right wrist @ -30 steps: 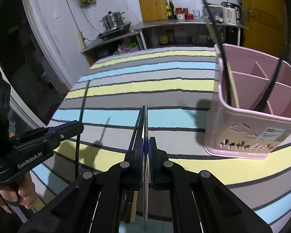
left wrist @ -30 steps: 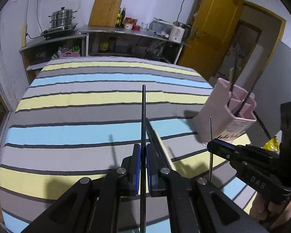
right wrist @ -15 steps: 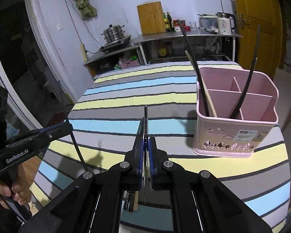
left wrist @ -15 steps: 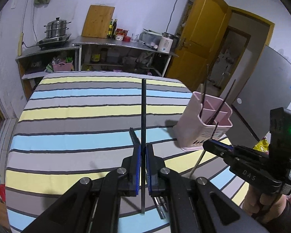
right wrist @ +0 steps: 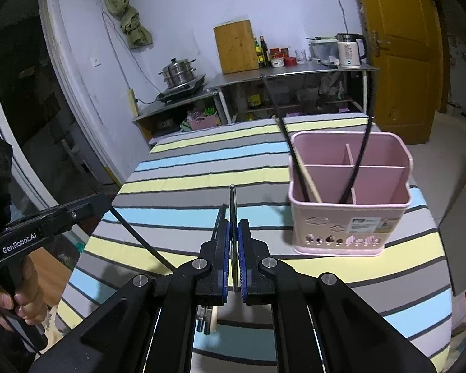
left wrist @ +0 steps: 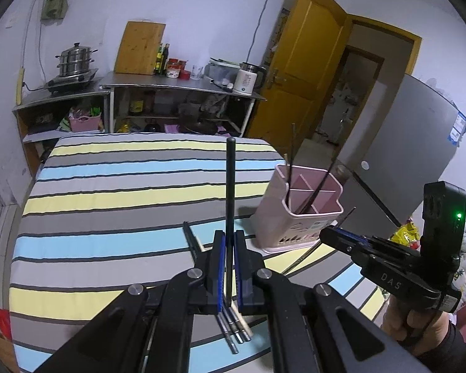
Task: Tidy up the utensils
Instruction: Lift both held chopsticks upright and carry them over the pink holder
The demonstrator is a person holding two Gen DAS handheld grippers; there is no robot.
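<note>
I have both jaws pinching thin, stiff chopsticks: black chopstick [left wrist: 230, 186] left, steel chopstick [right wrist: 232, 208] right; slippery, so grip mid-shaft.

The counter [left wrist: 114, 199] is wearing a cloth striped in yellow, grey and pale blue with thin dark lines. The utensil holder [right wrist: 348, 217] is showing pink, with a white label. The black left tongs [left wrist: 229, 242] and black right tongs [right wrist: 233, 233] are showing blue pads. The door [left wrist: 301, 62] is glowing ochre yellow.

Utensil holder [right wrist: 348, 217] on table [right wrist: 186, 168], chopsticks [right wrist: 298, 168] inside, counter [right wrist: 295, 73] behind
</note>
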